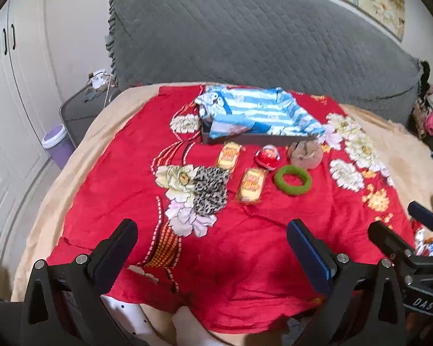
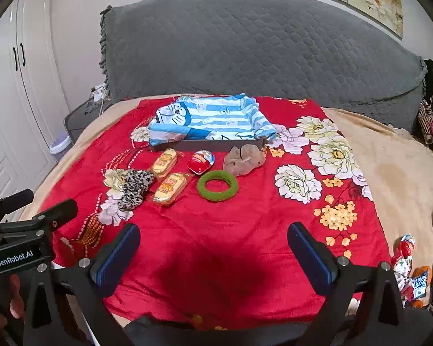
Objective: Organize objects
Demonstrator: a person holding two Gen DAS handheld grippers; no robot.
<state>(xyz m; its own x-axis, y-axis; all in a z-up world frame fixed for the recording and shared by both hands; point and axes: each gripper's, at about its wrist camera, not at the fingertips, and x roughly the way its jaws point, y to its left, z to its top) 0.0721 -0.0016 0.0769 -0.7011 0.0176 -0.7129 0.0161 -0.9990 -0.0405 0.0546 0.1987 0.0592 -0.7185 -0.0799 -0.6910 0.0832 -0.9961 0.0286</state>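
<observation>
A dark box (image 1: pixel 254 139) (image 2: pixel 205 145) lined with a blue-striped cartoon cloth (image 1: pixel 254 112) (image 2: pixel 213 118) sits at the far side of a red floral blanket (image 1: pixel 245 245) (image 2: pixel 216 245). In front of it lie two yellow snack packs (image 1: pixel 228 155) (image 1: pixel 251 186) (image 2: pixel 164 163) (image 2: pixel 169 188), a red egg-shaped pack (image 1: pixel 267 155) (image 2: pixel 200 161), a green ring (image 1: pixel 292 179) (image 2: pixel 217 185), a brown fabric scrunchie (image 1: pixel 305 152) (image 2: pixel 244 159) and a leopard-print scrunchie (image 1: pixel 209 191) (image 2: pixel 135 187). My left gripper (image 1: pixel 212 243) and right gripper (image 2: pixel 213 242) are open and empty, above the near blanket.
A grey quilted headboard (image 1: pixel 259 34) (image 2: pixel 259 49) stands behind the bed. White wardrobe doors (image 1: pixel 8 86) and a purple bin (image 1: pixel 56 141) are at the left. Snack wrappers (image 2: pixel 407 271) lie at the bed's right edge. Clothes (image 1: pixel 430 115) pile at far right.
</observation>
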